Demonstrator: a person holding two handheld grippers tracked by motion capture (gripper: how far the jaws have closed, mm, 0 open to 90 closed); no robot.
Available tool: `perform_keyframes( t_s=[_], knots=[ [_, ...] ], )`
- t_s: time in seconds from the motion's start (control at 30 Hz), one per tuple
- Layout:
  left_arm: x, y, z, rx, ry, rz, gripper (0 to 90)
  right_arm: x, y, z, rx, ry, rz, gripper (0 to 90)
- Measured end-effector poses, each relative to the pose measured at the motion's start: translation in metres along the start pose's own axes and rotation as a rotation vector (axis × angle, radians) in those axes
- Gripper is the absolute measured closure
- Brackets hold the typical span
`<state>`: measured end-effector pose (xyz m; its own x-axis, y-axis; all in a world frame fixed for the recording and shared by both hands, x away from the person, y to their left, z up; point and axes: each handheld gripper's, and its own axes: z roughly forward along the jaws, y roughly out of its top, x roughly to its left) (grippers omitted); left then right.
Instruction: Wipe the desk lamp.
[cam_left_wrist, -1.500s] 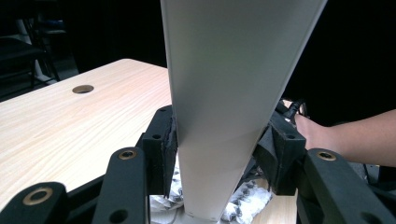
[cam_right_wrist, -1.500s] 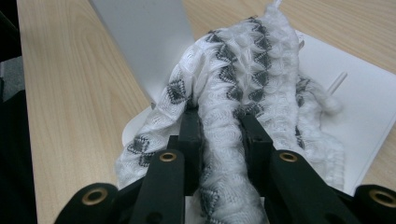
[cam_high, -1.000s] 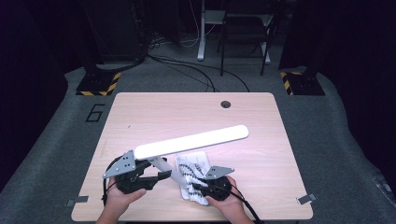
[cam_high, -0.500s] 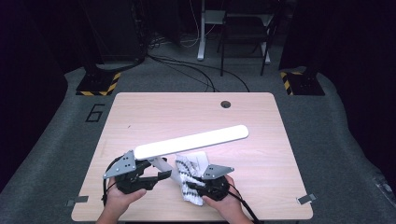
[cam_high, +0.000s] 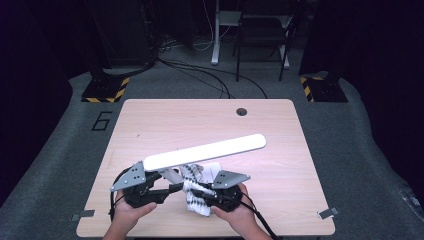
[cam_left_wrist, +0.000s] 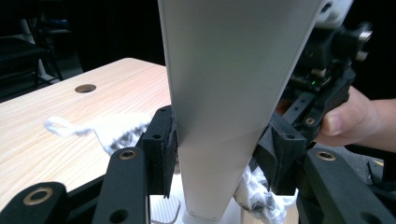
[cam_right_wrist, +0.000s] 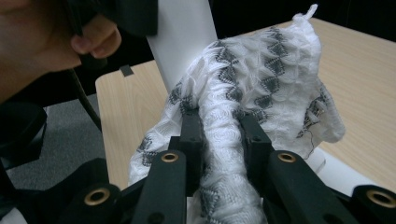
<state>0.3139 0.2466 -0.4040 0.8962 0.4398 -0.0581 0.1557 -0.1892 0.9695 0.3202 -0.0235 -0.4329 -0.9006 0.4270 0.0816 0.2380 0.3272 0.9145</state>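
Looking down and forward from above the near edge of the table (cam_high: 280, 130), taking in the whole top and the dark floor beyond. Riding on the left gripper (cam_left_wrist: 219, 154), facing along its jaws, very close to the white bar (cam_left_wrist: 233, 84) clamped there, far table corner behind. Riding on the right gripper (cam_right_wrist: 219, 140), equally close, facing the patterned cloth (cam_right_wrist: 261, 84) pinched between its jaws. Shared by all three: bar (cam_high: 205, 151), cloth (cam_high: 196, 192), tabletop.

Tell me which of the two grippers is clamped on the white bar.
The left gripper: its jaws squeeze the white bar, while the right gripper pinches the patterned cloth.
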Motion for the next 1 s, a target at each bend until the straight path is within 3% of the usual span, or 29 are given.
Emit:
perform_keyframes(
  t_s=[0.23, 0.5, 0.67, 1.0],
  knots=[
    [-0.001, 0.0, 0.001, -0.002, 0.006, 0.002, 52.7, 0.005, 0.013, -0.002, -0.036, 0.007, -0.01, 75.3],
    [-0.001, 0.0, 0.0, 0.001, 0.006, 0.002, 52.7, 0.011, 0.021, -0.004, -0.051, -0.008, -0.059, 75.2],
    [-0.001, 0.0, 0.0, 0.003, 0.005, 0.002, 52.6, 0.008, 0.018, -0.003, -0.061, 0.004, -0.045, 75.2],
    [-0.001, -0.001, 0.0, -0.003, 0.01, 0.003, 52.3, 0.001, -0.004, -0.002, -0.004, -0.008, -0.023, 74.9]
  ],
)
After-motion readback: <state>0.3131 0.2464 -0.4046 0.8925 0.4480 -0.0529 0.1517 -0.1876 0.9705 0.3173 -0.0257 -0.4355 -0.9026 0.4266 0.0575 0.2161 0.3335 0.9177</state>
